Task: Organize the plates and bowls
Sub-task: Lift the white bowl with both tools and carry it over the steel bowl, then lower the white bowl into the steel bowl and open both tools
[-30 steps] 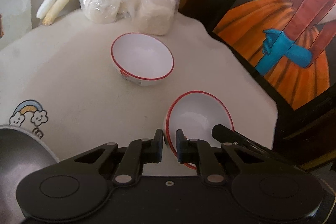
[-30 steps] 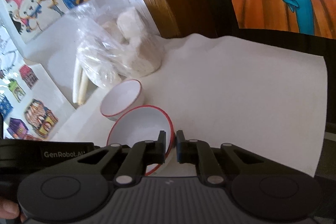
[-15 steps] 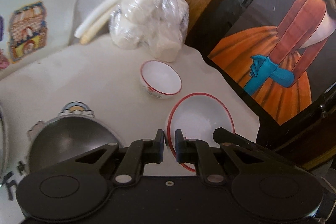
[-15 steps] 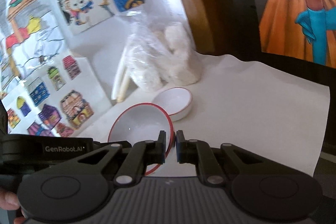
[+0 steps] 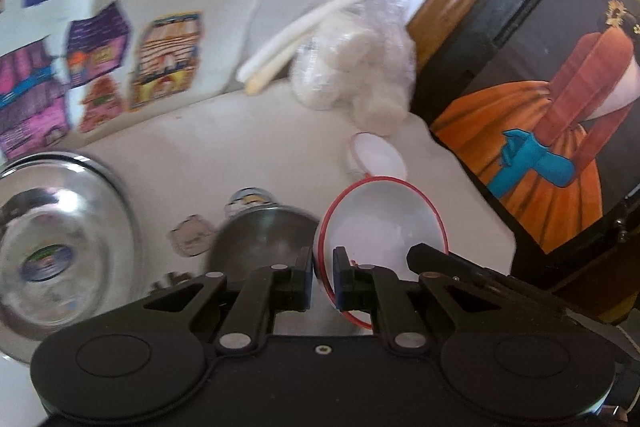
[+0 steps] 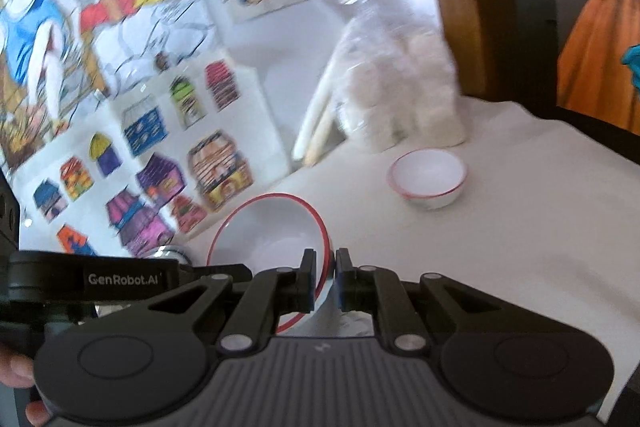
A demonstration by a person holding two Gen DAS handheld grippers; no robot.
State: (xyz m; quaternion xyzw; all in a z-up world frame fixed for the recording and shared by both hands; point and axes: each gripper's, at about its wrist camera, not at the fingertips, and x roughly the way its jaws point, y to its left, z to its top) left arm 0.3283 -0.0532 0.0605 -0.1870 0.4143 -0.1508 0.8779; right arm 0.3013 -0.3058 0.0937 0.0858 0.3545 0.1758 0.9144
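Note:
A white bowl with a red rim (image 5: pixel 384 227) hangs tilted above the white table, held from both sides. My left gripper (image 5: pixel 322 277) is shut on its left rim. My right gripper (image 6: pixel 325 279) is shut on the opposite rim of this bowl (image 6: pixel 268 231), and its black finger shows at the bowl's right edge in the left wrist view. A second, smaller red-rimmed bowl (image 5: pixel 378 157) stands upright on the cloth (image 6: pixel 520 207) farther back, near a plastic bag; it also shows as the far bowl (image 6: pixel 428 179) in the right wrist view.
A small steel bowl (image 5: pixel 260 239) lies just left of the held bowl, and a large steel bowl (image 5: pixel 60 239) at the far left. A plastic bag of white lumps (image 5: pixel 356 83) and white sticks (image 5: pixel 300 31) lean at the wall. A framed painting (image 5: pixel 560 131) stands right.
Both grippers have carried the held bowl up and to the left, away from the second bowl. The two steel bowls and the wall drawings have come into view.

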